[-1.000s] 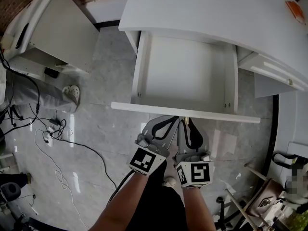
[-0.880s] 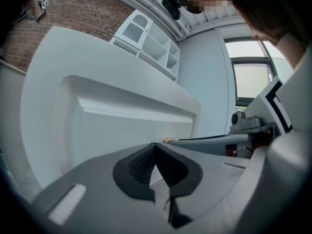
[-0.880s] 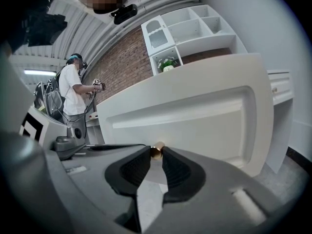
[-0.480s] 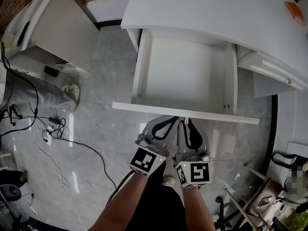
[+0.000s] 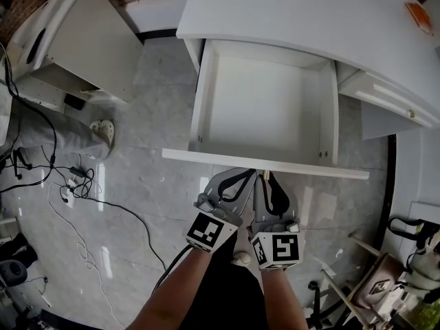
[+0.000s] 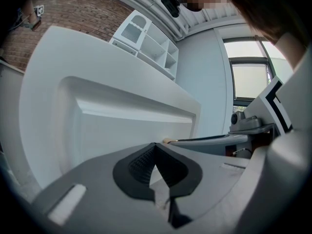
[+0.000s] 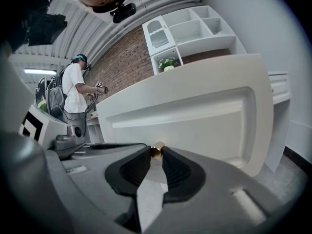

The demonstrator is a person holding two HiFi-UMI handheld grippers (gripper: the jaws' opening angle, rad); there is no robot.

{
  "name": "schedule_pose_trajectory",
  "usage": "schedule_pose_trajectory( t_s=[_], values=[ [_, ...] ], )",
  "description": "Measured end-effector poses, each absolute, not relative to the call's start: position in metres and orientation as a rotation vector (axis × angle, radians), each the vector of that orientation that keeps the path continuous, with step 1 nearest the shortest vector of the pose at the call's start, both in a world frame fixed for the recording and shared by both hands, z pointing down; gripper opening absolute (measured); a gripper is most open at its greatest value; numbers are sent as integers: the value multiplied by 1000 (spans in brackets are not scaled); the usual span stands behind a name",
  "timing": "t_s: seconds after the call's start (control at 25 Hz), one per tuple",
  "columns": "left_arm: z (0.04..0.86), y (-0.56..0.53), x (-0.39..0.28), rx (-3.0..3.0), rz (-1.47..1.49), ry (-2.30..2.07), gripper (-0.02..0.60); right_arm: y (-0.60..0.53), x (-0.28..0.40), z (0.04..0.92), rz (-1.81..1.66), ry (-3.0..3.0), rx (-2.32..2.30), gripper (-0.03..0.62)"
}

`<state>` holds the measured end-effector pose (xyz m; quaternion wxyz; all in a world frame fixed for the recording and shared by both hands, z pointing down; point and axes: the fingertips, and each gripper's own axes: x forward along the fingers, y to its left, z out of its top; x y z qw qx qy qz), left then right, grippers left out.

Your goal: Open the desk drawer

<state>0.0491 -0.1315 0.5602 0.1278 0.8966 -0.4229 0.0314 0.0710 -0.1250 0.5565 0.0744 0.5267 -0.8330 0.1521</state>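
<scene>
The white desk drawer (image 5: 265, 108) stands pulled out from under the desktop (image 5: 309, 12), and its inside is bare. Both grippers sit side by side just below its front panel (image 5: 206, 158). My right gripper (image 5: 267, 179) is shut on the small brass knob (image 7: 156, 151) at the panel's middle; the knob shows pinched between the dark pads (image 7: 175, 169). My left gripper (image 5: 246, 177) is beside it on the left. Its tips (image 6: 156, 146) meet with nothing between them, just short of the panel (image 6: 126, 130).
A white cabinet (image 5: 89, 40) stands at the left, with a person's legs and slipper (image 5: 103, 133) and loose cables (image 5: 75, 184) on the grey floor. Another closed drawer (image 5: 385, 98) is at the right. Clutter (image 5: 385, 280) lies at the lower right. A person (image 7: 78, 91) stands far behind.
The drawer has come a little further out from under the desktop. Both grippers keep their places against the front panel, with the right one still on the knob.
</scene>
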Motion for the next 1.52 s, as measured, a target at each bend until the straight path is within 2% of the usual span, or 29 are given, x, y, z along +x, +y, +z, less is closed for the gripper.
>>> schedule_pose_trajectory(
  t_s=[1.28,1.4,1.52],
  values=[
    [559,-107,50,2583,50,-1218,0,-95,75,553,403,-2519,1556,86],
    [551,-105,49,2580,23,-1222,0,-90,80,542,387,-2536,1576,81],
    [539,-102,50,2570,-4,-1207,0,-88,85,532,377,-2542,1603,37]
  ],
)
